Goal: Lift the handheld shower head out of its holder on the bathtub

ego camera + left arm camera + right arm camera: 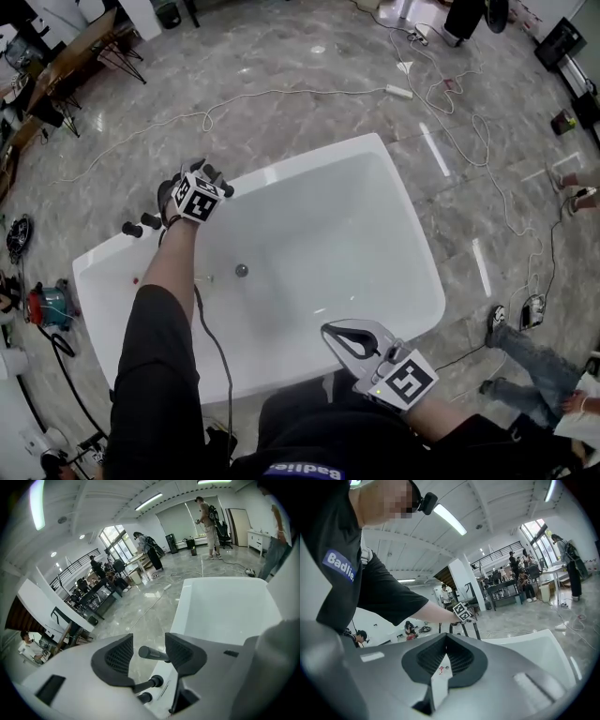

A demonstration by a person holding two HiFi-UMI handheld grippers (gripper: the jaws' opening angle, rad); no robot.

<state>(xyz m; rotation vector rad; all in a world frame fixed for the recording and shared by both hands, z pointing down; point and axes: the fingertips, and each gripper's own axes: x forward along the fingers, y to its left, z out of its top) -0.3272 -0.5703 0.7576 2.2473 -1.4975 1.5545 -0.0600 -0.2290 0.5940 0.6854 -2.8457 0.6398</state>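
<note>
A white bathtub (pixel 281 367) fills the middle of the head view. On its left rim stand black tap knobs (pixel 132 229) and the black handheld shower head, whose handle (pixel 151 654) pokes up between my left gripper's jaws in the left gripper view. My left gripper (pixel 178 194) (pixel 149 657) hangs over that rim, open, its pads on either side of the handle and not pressing on it. Two more black knobs (pixel 154 682) sit below the handle. My right gripper (pixel 342 337) (pixel 443 660) is shut and empty at the tub's near rim.
A drain (pixel 241 270) sits in the tub floor. Cables (pixel 281 94) and a power strip (pixel 398 91) lie on the marble floor beyond the tub. A red tool (pixel 47 305) is at the left. A person's legs (pixel 525 352) are at the right.
</note>
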